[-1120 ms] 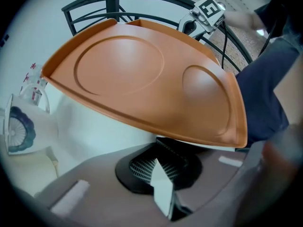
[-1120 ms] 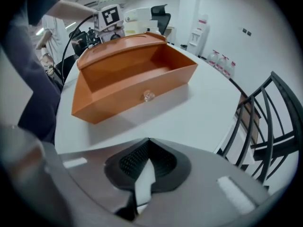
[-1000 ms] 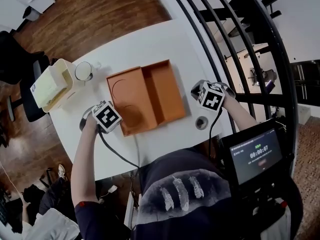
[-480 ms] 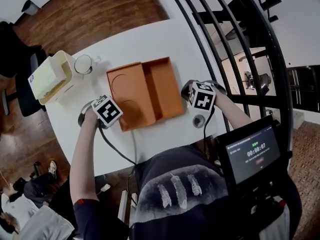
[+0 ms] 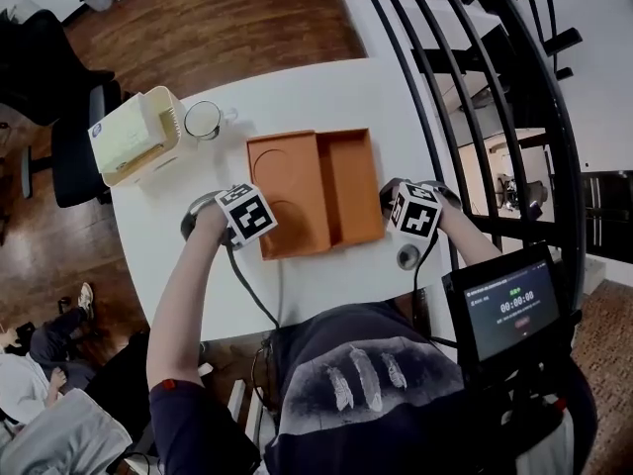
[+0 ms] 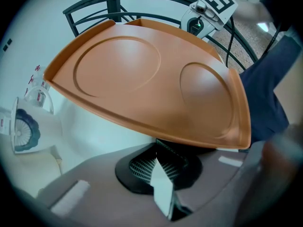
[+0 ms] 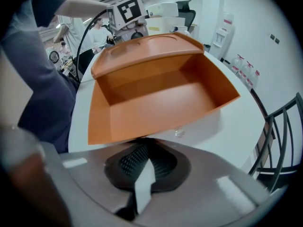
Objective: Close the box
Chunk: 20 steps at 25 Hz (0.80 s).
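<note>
Mid-counter [image 5: 297,97], the orange box [image 5: 351,181] sits open. Its lid [image 6: 142,79] is tilted up over the left claw [image 6: 161,168], whose jaws are together, apparently touching the lid's underside. Right claw [image 7: 144,168], jaws together and empty, sits just beside the box's wall.

The table [image 5: 297,97] lies bare beyond the orange box [image 5: 351,181] and on the near side toward the person. Left of the lid [image 5: 287,186], a mug [image 5: 203,119] and a cream container [image 5: 134,137] crowd the far corner. Right of the box, only a narrow strip remains before the black railing [image 5: 425,117], with 1 small round cap [image 5: 406,257] in it.
</note>
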Motion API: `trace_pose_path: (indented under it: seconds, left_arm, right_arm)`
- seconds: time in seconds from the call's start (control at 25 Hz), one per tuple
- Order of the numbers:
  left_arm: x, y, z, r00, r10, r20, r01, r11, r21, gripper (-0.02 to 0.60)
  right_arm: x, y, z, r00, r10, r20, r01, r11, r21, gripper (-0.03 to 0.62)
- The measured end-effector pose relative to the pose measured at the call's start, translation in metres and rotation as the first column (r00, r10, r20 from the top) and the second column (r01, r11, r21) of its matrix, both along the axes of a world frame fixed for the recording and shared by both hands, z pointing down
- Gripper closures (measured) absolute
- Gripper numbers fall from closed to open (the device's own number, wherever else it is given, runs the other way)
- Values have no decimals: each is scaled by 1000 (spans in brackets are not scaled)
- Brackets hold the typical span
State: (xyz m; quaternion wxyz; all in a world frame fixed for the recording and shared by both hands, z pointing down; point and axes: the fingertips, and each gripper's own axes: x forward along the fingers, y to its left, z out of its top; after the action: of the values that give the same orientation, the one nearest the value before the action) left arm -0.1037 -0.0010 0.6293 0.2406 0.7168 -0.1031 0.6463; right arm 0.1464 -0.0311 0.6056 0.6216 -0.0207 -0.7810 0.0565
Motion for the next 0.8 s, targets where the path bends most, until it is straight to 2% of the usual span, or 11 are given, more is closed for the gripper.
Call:
trace_pose_path:
  seconds: [0.8]
  left_arm:
    - [1, 1, 0, 1000, 14, 3, -14, 1000, -9, 565]
  right_arm:
    - [-10, -6, -2, 998, -61, 2, 61, 996, 71, 589]
